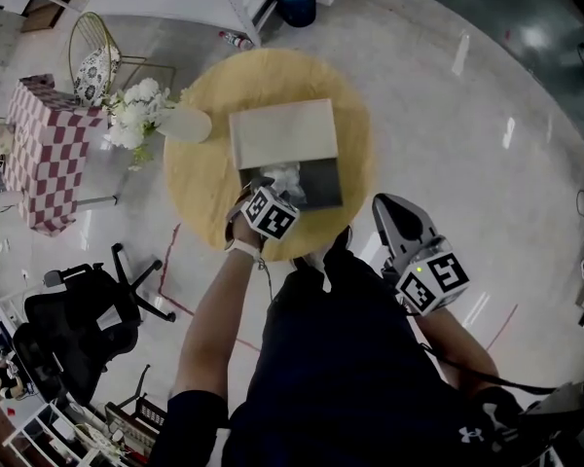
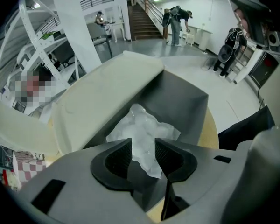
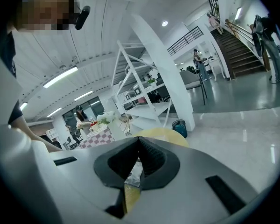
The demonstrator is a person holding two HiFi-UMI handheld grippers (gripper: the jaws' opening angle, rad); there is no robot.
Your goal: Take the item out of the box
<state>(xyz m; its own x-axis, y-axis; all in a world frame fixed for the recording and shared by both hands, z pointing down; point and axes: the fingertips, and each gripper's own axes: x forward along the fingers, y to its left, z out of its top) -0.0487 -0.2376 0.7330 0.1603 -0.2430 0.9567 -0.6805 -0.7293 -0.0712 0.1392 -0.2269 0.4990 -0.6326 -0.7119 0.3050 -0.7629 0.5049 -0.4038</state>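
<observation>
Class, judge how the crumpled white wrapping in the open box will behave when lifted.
The white wrapping looks creased and translucent, so it is probably floppy and light. Its glossy surface might slip when pinched by the open left gripper.

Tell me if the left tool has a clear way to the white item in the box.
Probably yes: the lid is folded back, and the left tool, jaws apart, points into the open box with the white item just ahead.

We find all three frames brightly and evenly lit. Ceiling strips (image 3: 60, 76) glow at left in the right gripper view; glare streaks the glossy floor (image 1: 511, 129) at the head view's upper right. The box (image 2: 177, 101) interior sits shaded. Fisheye bending and black corners ring each frame.
</observation>
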